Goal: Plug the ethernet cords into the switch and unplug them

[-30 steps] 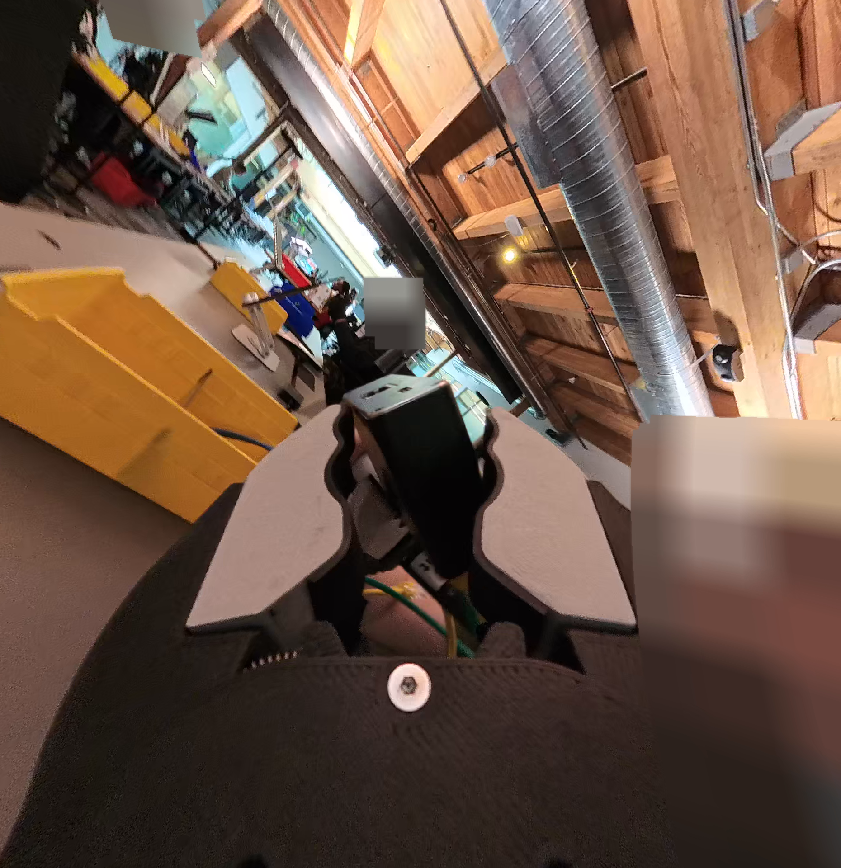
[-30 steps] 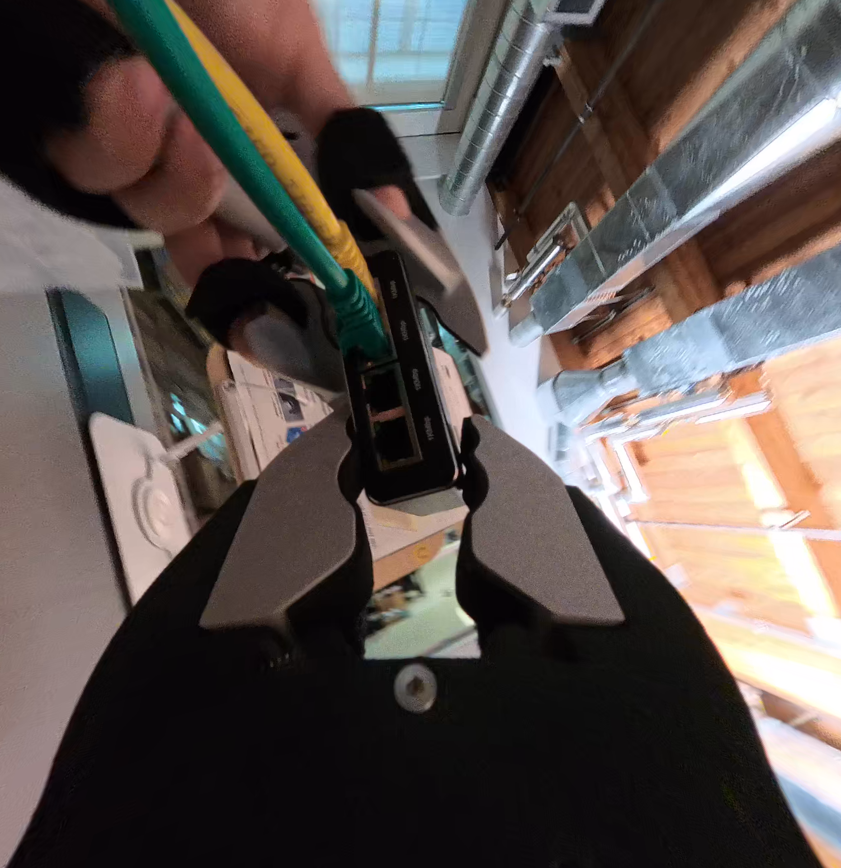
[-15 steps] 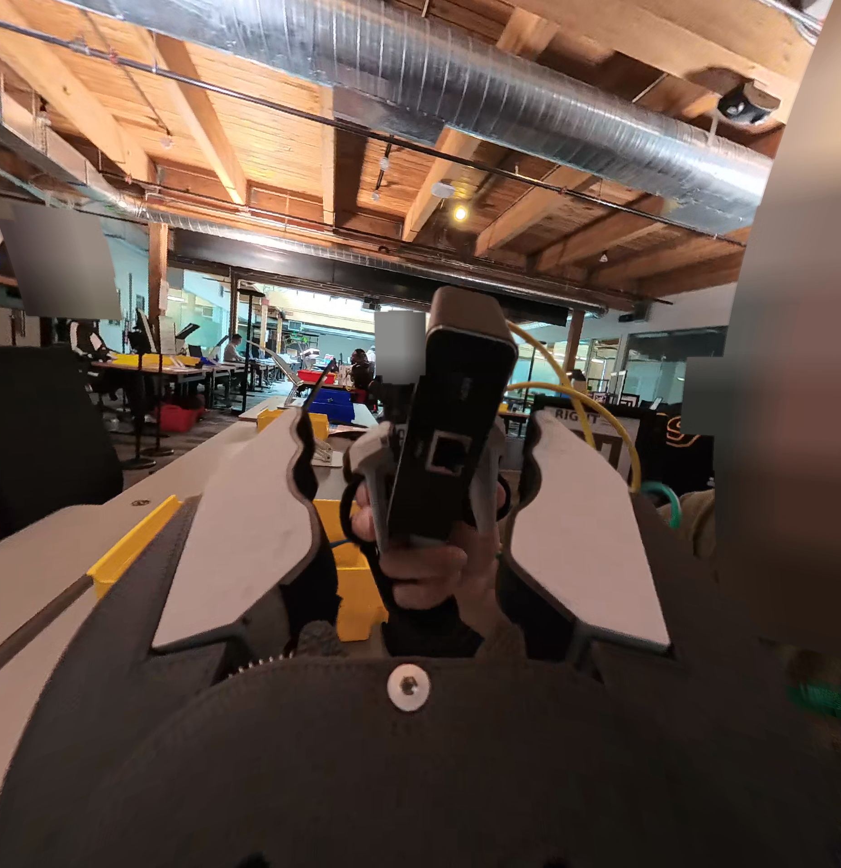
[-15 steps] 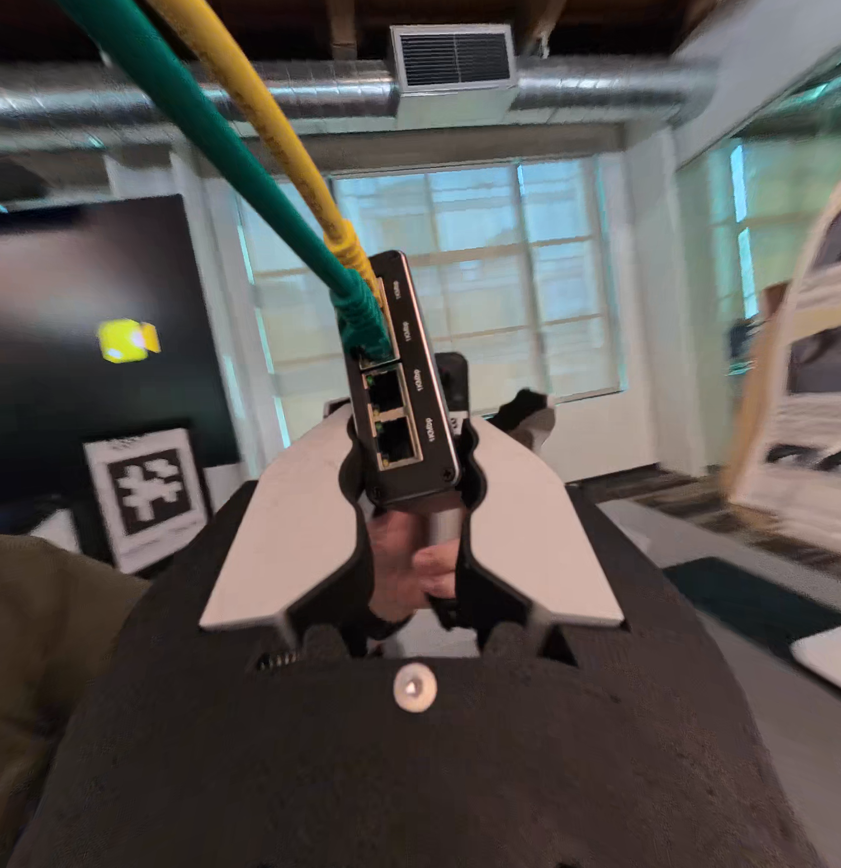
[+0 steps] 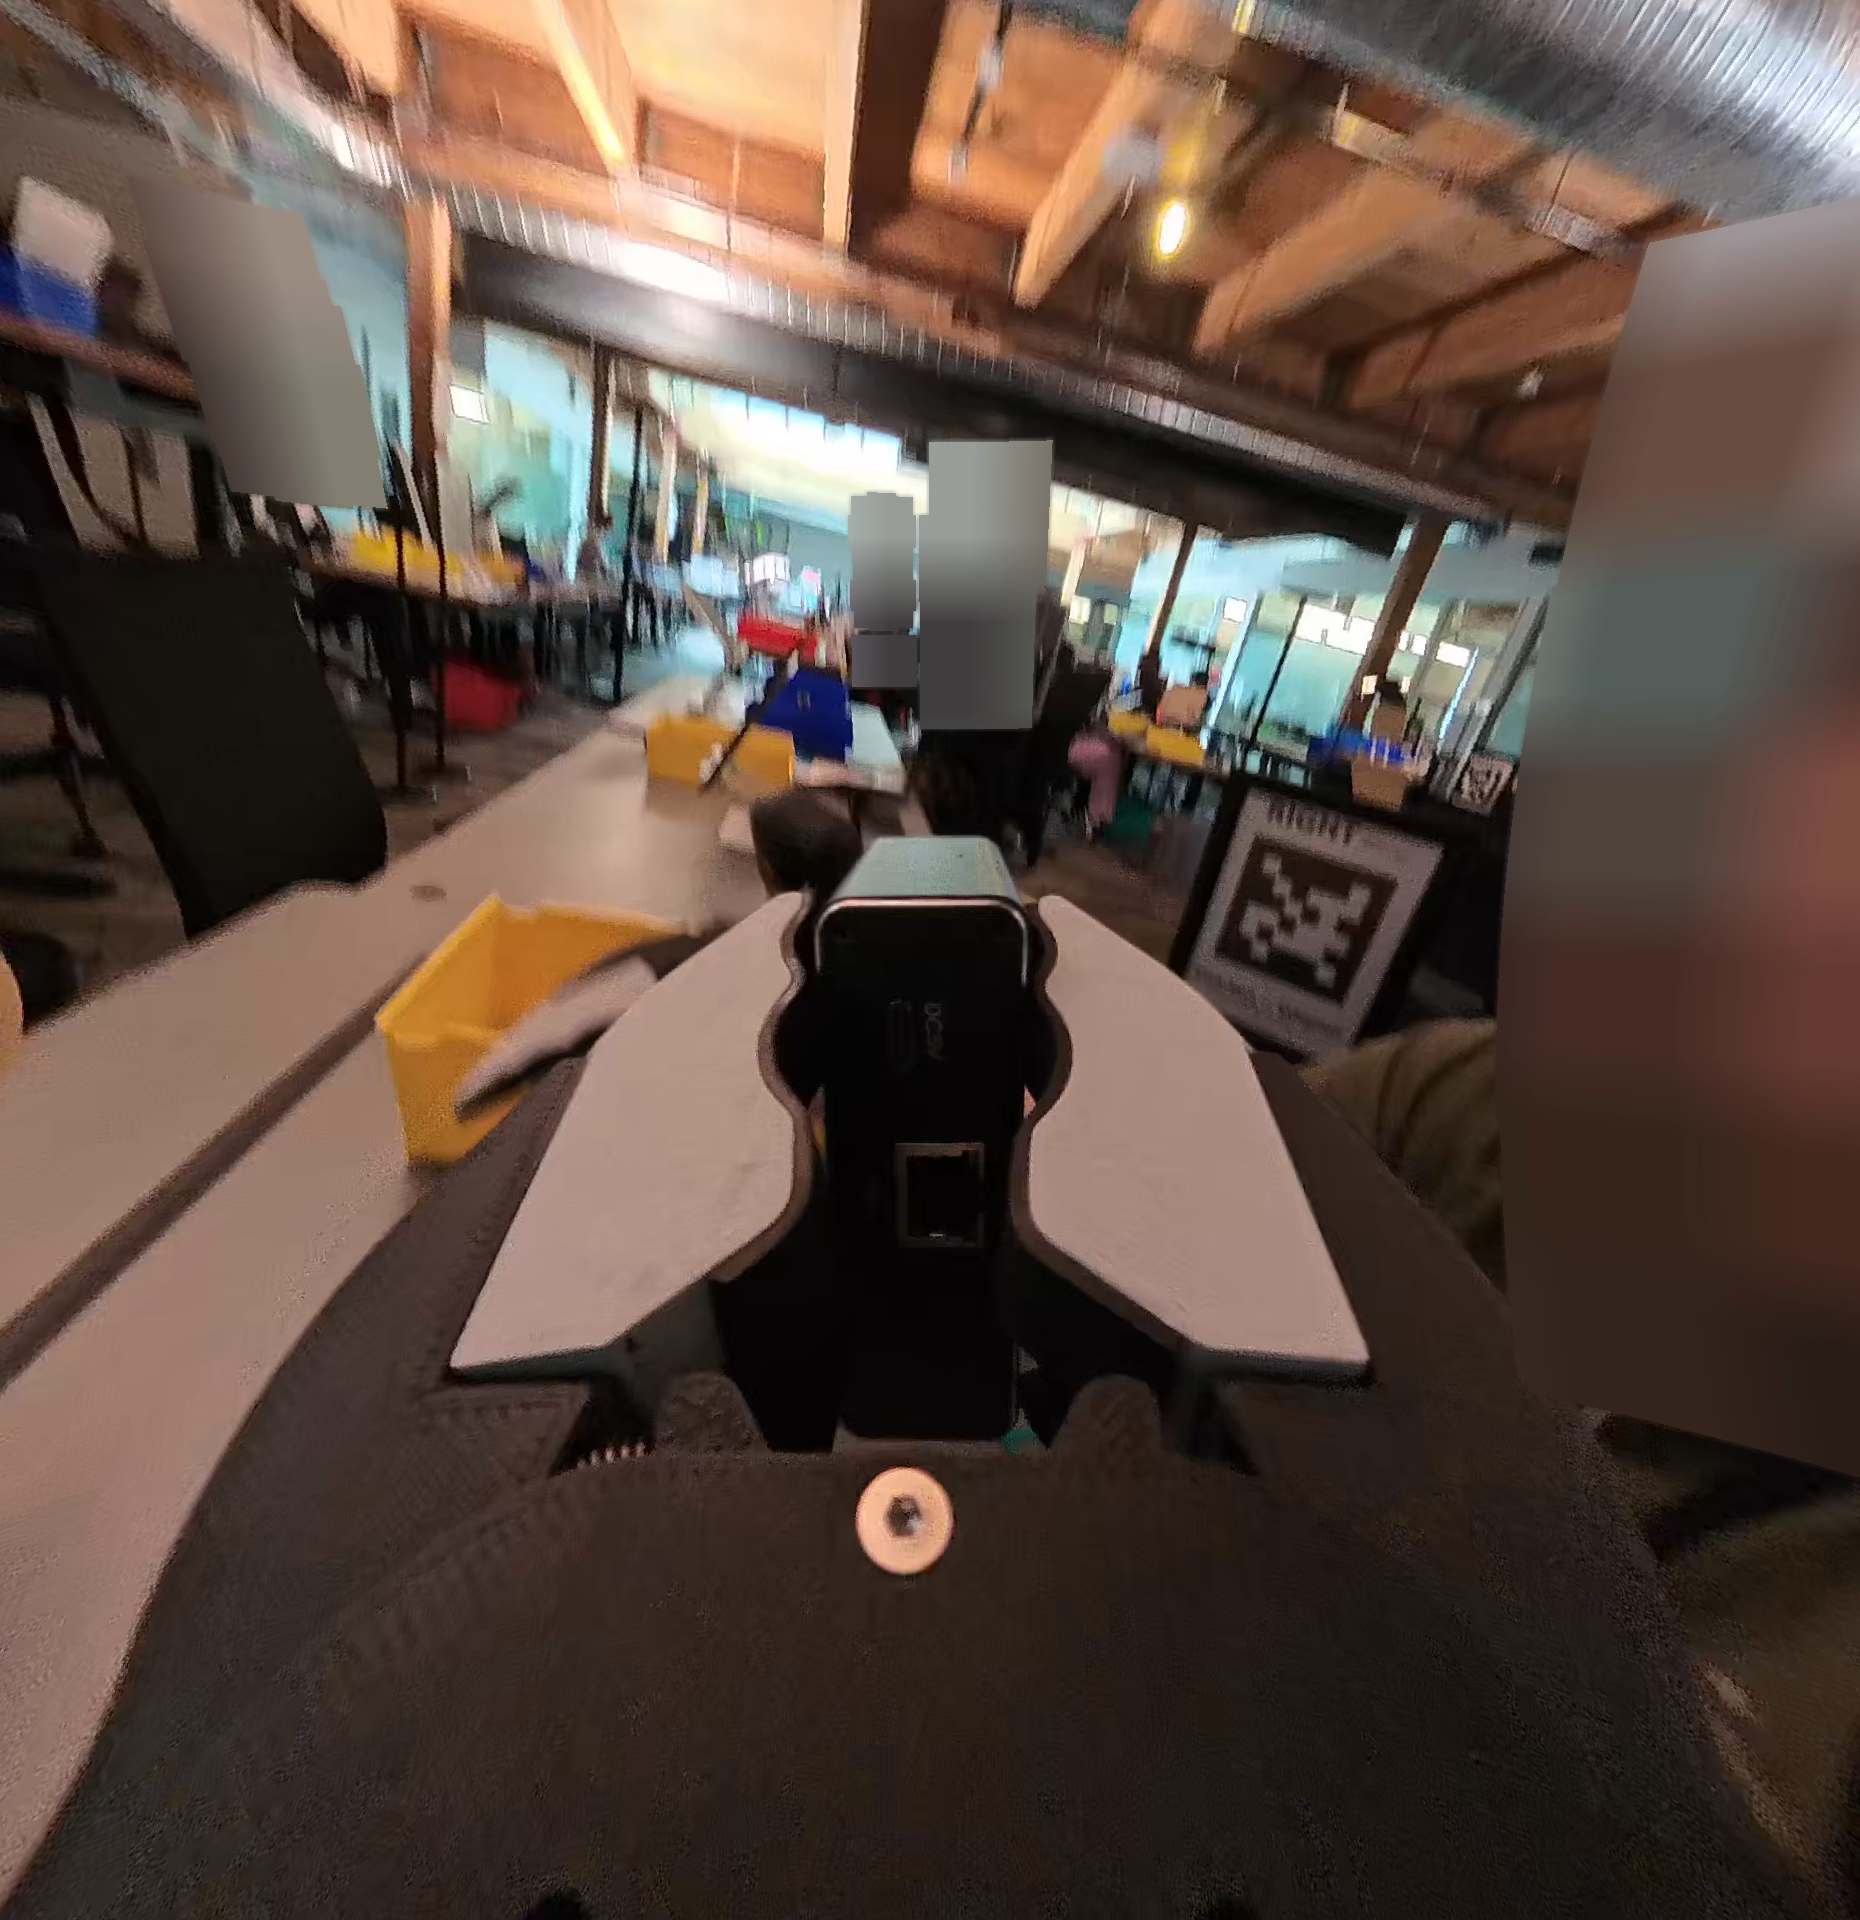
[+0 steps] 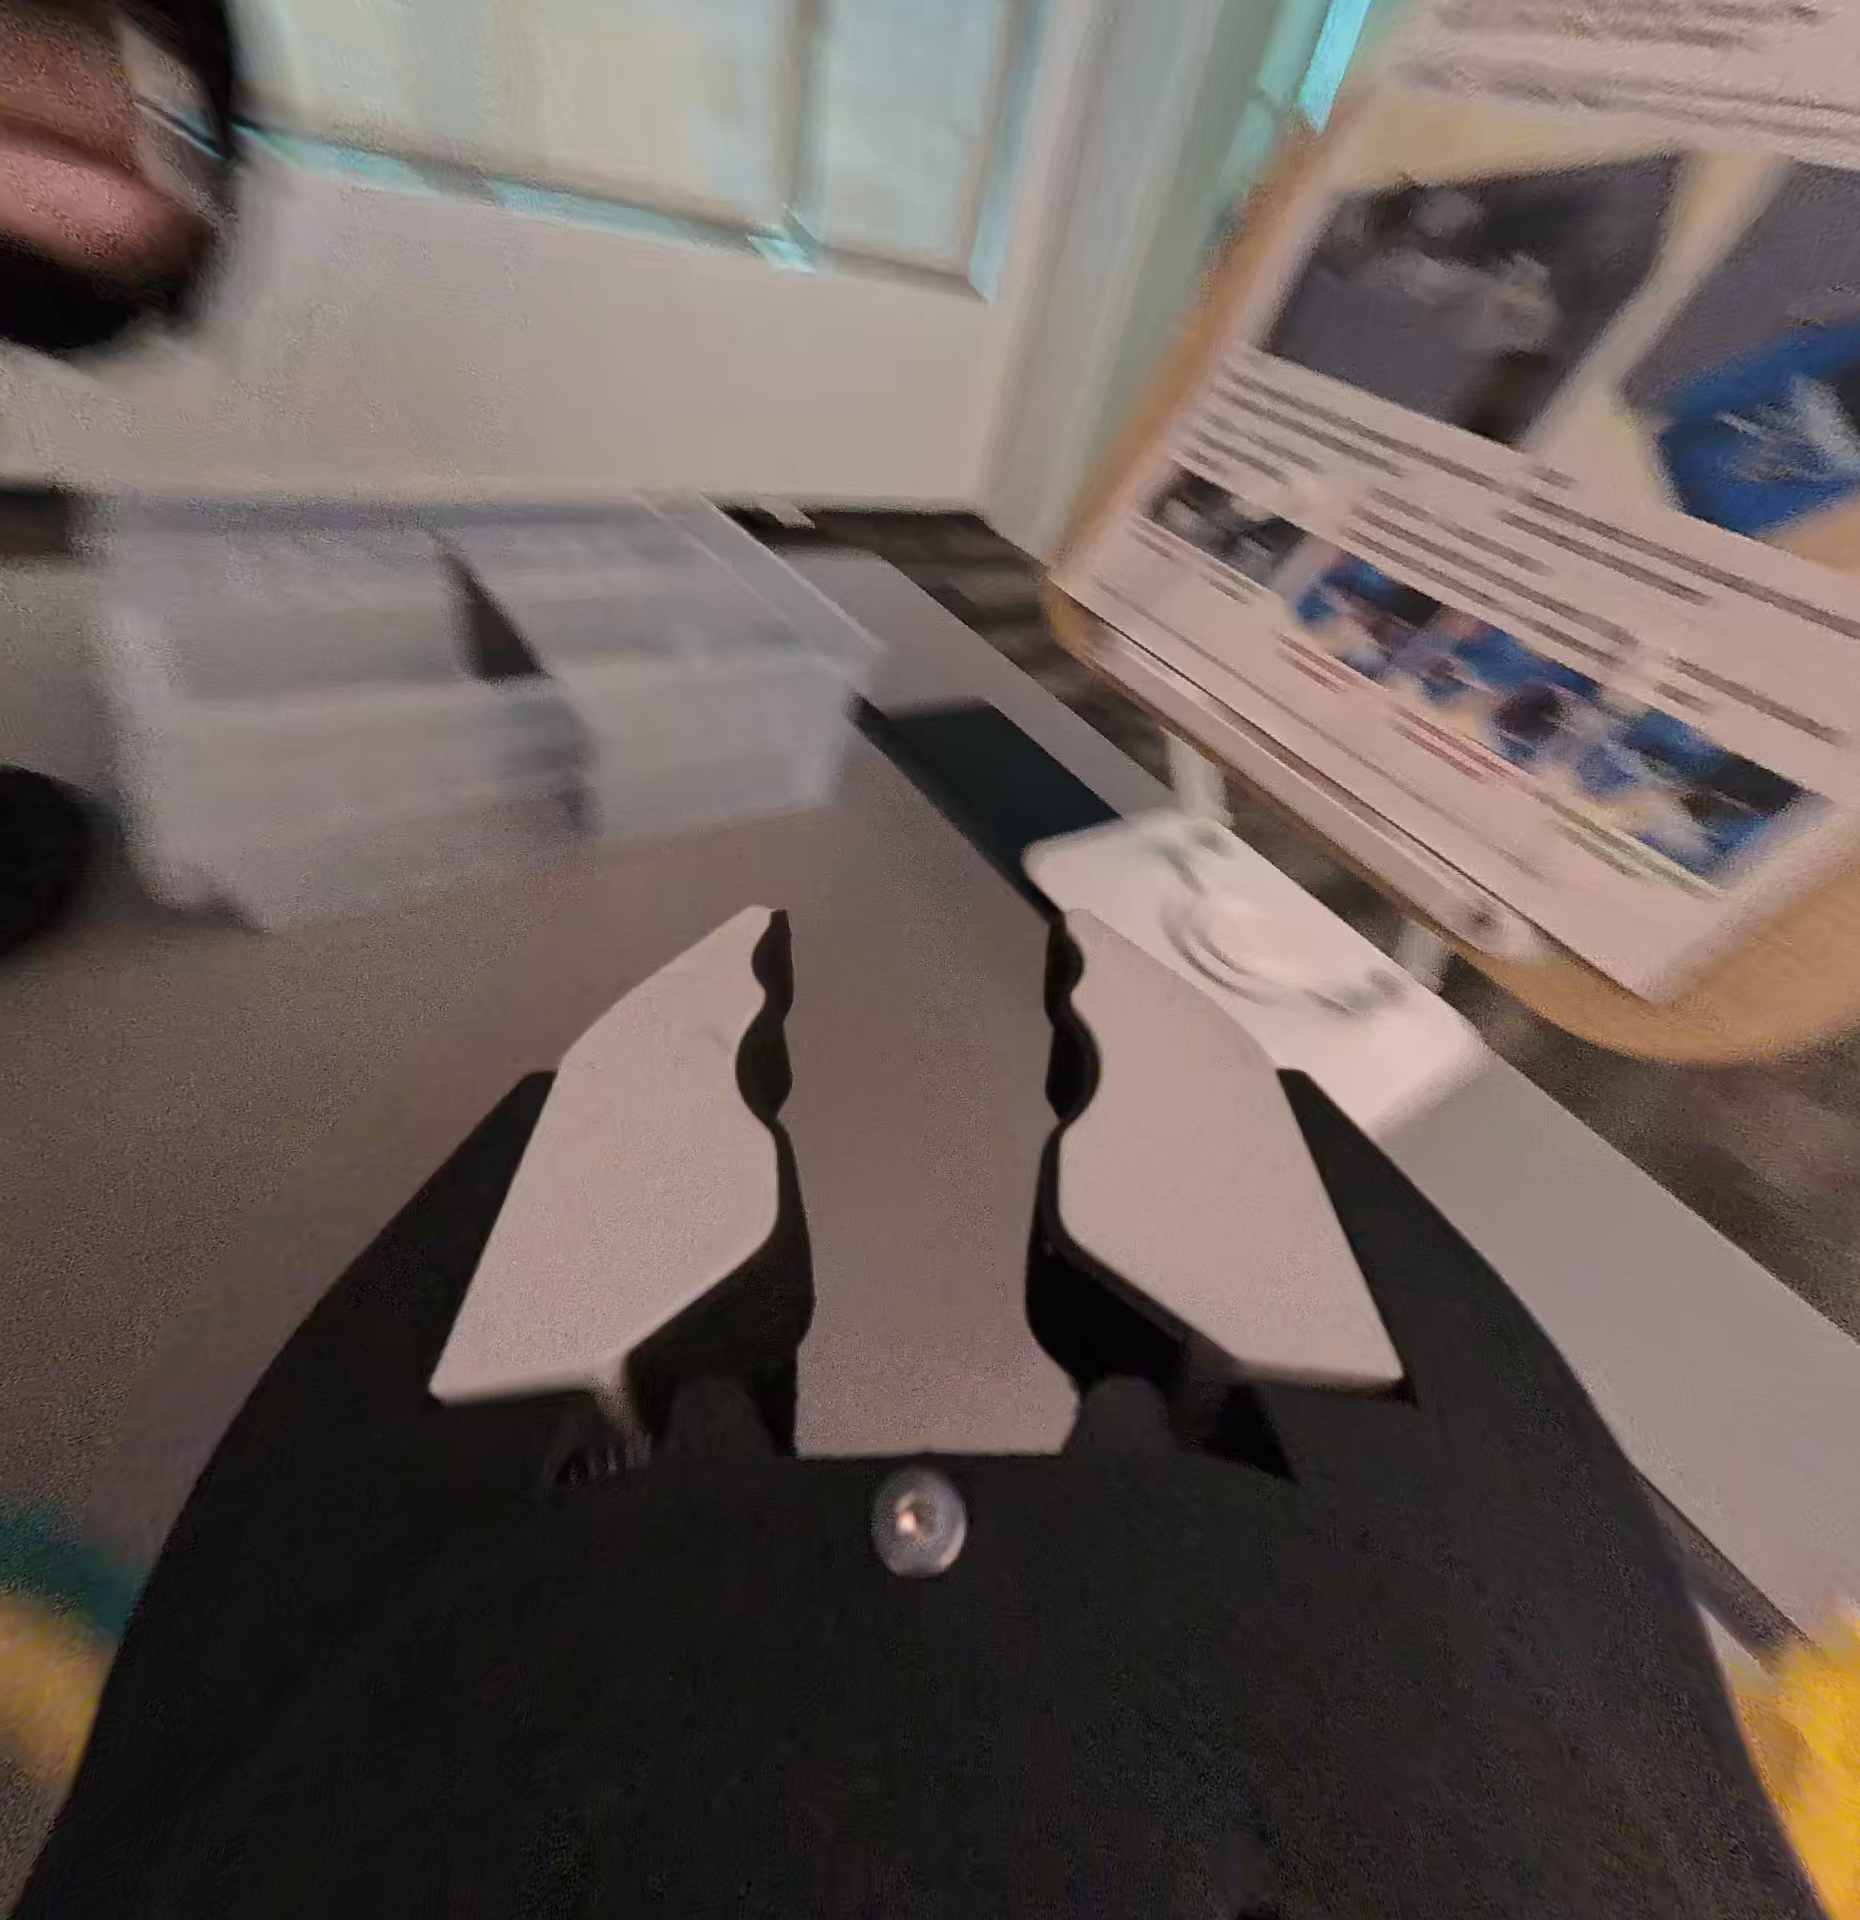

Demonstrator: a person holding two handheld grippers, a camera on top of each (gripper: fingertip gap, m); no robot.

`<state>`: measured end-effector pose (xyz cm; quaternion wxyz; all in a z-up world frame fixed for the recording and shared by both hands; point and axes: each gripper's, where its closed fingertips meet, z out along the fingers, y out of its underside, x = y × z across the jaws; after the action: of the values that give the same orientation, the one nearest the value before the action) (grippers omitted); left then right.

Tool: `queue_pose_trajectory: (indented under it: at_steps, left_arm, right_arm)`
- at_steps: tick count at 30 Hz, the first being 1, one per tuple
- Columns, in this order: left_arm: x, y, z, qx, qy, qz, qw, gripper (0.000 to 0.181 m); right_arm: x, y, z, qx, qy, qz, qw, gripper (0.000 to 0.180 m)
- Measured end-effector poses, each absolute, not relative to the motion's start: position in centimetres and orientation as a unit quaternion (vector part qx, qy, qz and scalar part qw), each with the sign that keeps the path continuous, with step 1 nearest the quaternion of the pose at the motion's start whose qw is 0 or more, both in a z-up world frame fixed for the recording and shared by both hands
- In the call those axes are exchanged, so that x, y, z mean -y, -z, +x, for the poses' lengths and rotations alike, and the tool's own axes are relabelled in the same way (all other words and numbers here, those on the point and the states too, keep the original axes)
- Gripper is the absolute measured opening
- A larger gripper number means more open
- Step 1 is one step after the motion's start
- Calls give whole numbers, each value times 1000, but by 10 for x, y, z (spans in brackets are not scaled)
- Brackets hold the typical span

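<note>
Jaws around switch [image 5: 924,1122], yellow bin [image 5: 458,1029] beside.

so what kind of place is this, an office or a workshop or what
Most likely a shared workshop or lab in a converted industrial building: bare wooden ceiling beams with a metal duct, long work tables carrying yellow parts bins, and a printed marker board beside the bench.

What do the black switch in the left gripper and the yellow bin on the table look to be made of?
Switch: dark casing with a smooth, faintly glossy finish and a bright sheen along its rounded top edge; metal or hard plastic, I cannot tell which. Yellow bin: likely moulded plastic, going by its uniform opaque colour and thick plain walls. Motion blur limits detail.
</note>
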<state>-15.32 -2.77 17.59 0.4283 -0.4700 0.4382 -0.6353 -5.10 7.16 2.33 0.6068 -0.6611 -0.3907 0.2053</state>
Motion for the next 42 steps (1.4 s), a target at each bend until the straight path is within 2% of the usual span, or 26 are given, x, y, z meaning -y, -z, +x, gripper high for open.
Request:
queue_pose_trajectory:
  at_steps: [2,4,6,8,9,12,15,18,20,23,24,26,31,33,37,42]
  left_arm:
    - [32,-163,-157,-463,600,-514,402,35]
    - [28,-144,-154,-480,550,-564,386,35]
    - [21,-123,-145,-486,512,-606,367,35]
    - [16,-103,-132,-488,494,-638,334,35]
    - [13,-91,-126,-493,480,-653,317,35]
    - [9,-69,-109,-489,482,-671,279,35]
    - [7,-54,-99,-483,496,-680,241,35]
    - [9,-45,-90,-482,510,-679,215,35]
    - [14,-40,-83,-491,517,-672,201,35]
    - [4,-55,-77,-489,537,-639,253,40]
    - [-3,-68,-76,-483,542,-618,302,53]
    - [-13,-90,-83,-484,520,-571,412,68]
    - [-13,-97,-94,-553,292,-483,612,84]
    - [-14,-81,-88,-603,164,-453,636,82]
    - [-40,-30,-78,-672,-99,-415,605,74]
    - [-44,-23,-61,-657,-224,-311,649,65]
  right_arm:
    - [-89,-22,-21,361,-136,-699,603,46]
    - [-87,-32,-11,337,-162,-705,603,43]
    - [-55,-62,-36,323,-341,-662,584,42]
    - [-16,-94,-59,296,-536,-602,512,44]
    - [-4,-99,-68,292,-589,-590,468,47]
    - [9,-65,-93,345,-573,-640,378,61]
    - [17,-34,-113,388,-552,-659,334,61]
    - [22,-21,-126,391,-567,-663,295,54]
    - [25,-14,-128,393,-576,-664,270,35]
    - [20,-20,-125,367,-609,-652,263,35]
    - [17,-22,-122,348,-624,-653,252,34]
    - [5,-22,-113,287,-658,-658,226,34]
    - [-32,-22,-78,93,-780,-606,123,34]
    - [-40,-20,-68,64,-794,-595,109,34]
    - [-37,-19,-62,71,-784,-610,93,34]
    - [-27,-20,-65,77,-769,-632,62,34]
